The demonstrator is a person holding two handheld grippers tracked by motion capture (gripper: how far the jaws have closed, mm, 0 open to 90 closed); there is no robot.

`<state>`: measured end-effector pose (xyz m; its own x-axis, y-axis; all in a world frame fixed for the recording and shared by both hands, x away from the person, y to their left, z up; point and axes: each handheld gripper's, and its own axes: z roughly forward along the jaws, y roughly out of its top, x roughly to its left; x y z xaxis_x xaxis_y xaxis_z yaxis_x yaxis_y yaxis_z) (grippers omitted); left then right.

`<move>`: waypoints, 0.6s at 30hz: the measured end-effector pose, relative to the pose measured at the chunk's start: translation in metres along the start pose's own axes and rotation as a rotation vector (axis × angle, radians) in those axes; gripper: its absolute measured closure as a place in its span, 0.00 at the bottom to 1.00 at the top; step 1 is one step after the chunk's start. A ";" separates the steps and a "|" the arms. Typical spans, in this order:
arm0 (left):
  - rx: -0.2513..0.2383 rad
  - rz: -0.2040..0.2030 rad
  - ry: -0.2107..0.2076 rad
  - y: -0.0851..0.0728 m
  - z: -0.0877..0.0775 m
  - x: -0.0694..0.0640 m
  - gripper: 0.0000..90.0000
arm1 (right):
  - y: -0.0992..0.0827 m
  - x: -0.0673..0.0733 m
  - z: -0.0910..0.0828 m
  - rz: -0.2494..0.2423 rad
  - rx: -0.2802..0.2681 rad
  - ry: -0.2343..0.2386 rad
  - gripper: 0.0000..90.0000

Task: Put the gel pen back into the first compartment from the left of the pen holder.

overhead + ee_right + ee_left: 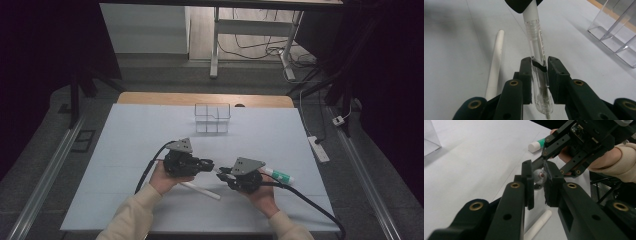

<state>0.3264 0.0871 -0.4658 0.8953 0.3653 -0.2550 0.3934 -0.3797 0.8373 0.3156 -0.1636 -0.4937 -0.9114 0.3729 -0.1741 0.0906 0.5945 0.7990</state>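
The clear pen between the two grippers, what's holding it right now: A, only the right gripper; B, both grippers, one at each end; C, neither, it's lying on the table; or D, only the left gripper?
B: the right gripper clamps the clear pen on its transparent barrel, while the left gripper is shut on its other end, so it spans the gap between them above the table.

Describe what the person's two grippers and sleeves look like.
Both the left gripper and the right gripper are matte black, with two flat-padded jaws on linkage arms fastened by brass-coloured rivets. Each carries a grey three-cornered plate on top and trails a black cable toward the table's near edge. The person wears cream long sleeves.
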 end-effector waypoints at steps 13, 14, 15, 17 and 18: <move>-0.038 -0.009 0.044 0.004 -0.015 0.001 0.89 | 0.001 -0.004 -0.004 0.047 -0.025 -0.004 0.65; -0.042 -0.014 0.050 0.004 -0.018 0.002 0.89 | 0.001 -0.004 -0.005 0.053 -0.028 -0.004 0.63; -0.045 -0.019 0.056 0.004 -0.021 0.003 0.89 | 0.001 -0.005 -0.006 0.058 -0.030 -0.009 0.61; -0.051 -0.022 0.067 0.005 -0.026 0.005 0.89 | 0.001 -0.006 -0.007 0.069 -0.031 -0.015 0.59; -0.057 -0.023 0.073 0.005 -0.029 0.006 0.89 | 0.000 -0.007 -0.009 0.072 -0.026 -0.018 0.58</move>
<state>0.3274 0.1118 -0.4493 0.8677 0.4351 -0.2404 0.3994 -0.3224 0.8582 0.3186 -0.1722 -0.4872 -0.8957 0.4265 -0.1259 0.1446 0.5471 0.8244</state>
